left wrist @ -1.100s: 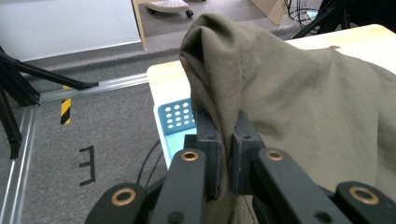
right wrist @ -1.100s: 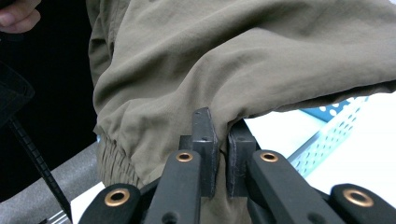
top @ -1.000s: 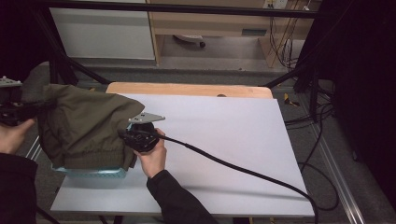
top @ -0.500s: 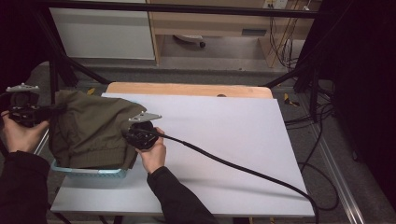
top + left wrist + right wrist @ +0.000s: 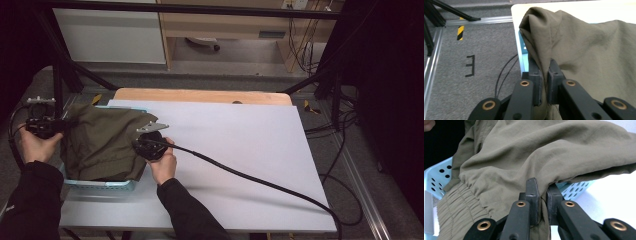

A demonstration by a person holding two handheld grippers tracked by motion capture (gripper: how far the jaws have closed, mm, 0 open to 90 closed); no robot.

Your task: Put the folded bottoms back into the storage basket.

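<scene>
An olive-green garment (image 5: 102, 145) with an elasticated hem lies draped over a pale blue perforated laundry basket (image 5: 100, 185) at the near left corner of the white table (image 5: 240, 165), stretched between two hand-held grippers. The left gripper (image 5: 62, 125), at the basket's outer side beyond the table edge, is clamped on a bunched fold of the fabric, as the left gripper view shows with cloth pinched between the black pads (image 5: 536, 80). The right gripper (image 5: 142, 145), on the table side of the basket with its cable (image 5: 250, 177) trailing across the tabletop, likewise grips a fold just above the gathered elastic (image 5: 456, 200), its pads (image 5: 532, 195) pressed on cloth. The step in hand appears to be settling the garment into the basket. Done well, both grips would hold until the cloth sits inside the rim, the hands coming down level with each other so no edge hangs over the wall or catches on it, and the jaws opening only once the weight rests in the basket
</scene>
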